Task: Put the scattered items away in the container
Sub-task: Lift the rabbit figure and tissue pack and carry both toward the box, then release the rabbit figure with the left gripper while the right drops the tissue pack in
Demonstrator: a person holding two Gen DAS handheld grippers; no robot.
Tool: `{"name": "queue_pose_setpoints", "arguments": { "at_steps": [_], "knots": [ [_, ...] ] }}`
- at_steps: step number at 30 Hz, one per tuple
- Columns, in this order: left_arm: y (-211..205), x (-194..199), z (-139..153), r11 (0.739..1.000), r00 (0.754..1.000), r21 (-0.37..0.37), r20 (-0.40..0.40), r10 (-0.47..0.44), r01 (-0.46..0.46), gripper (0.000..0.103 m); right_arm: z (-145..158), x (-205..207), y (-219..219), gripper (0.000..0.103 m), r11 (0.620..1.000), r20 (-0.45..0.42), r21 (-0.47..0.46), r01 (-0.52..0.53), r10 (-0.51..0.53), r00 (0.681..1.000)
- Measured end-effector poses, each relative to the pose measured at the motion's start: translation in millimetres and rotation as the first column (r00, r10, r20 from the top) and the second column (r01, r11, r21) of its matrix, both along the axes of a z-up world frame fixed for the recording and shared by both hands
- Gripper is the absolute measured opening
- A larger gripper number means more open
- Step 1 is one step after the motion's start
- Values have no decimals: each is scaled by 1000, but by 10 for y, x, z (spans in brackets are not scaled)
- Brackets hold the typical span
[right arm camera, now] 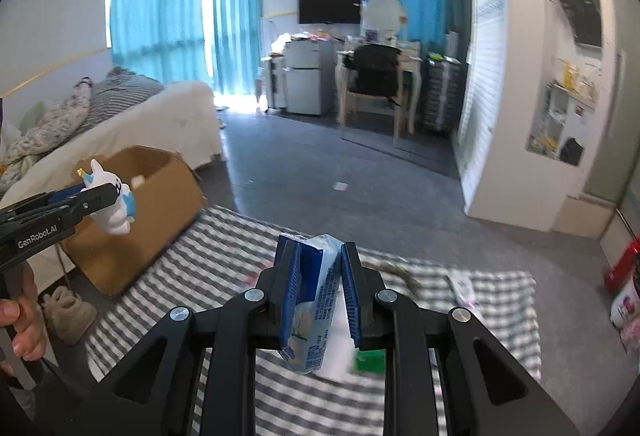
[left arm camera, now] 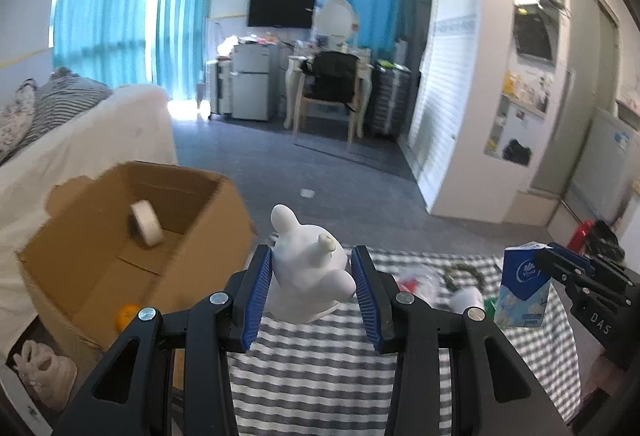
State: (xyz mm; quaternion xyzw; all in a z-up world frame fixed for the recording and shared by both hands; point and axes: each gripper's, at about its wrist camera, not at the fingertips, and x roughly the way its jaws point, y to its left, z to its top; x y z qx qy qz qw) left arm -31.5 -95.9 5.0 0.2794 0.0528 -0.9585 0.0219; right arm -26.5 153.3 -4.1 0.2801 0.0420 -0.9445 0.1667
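Observation:
My left gripper is shut on a white rabbit figurine and holds it above the checked cloth, just right of the open cardboard box. The box holds a roll of tape and an orange ball. My right gripper is shut on a blue tissue pack, held above the cloth. In the left wrist view the right gripper and its tissue pack show at far right. In the right wrist view the left gripper and figurine hang in front of the box.
A grey-and-white checked cloth covers the table, with a plastic bag, a white cup and a dark cord on it. A white sofa stands behind the box. Shoes lie on the floor at left.

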Motion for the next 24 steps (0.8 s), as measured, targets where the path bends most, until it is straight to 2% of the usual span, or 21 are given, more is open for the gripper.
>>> {"name": "queue_pose_setpoints", "arguments": {
  "at_steps": [7,14,18,24],
  "knots": [
    [-598,51,215,992,992,-5,-28,124,-124,41,239,-175,-592,20,993,-34,-9,-115,115,993],
    [-1145,69,329,974,973,-4,-44,227,-228,41,422,-357,-1264,20,969,-64,-4,-245,244,968],
    [-1410,37,344,962,961,-8,-39,274,-275,41,454,-422,-1594,20,954,-73,-4,-300,299,951],
    [-1717,-46,219,947,947,4,-5,322,-322,41,449,-505,-1901,20,937,-69,-9,-350,348,935]
  ]
}}
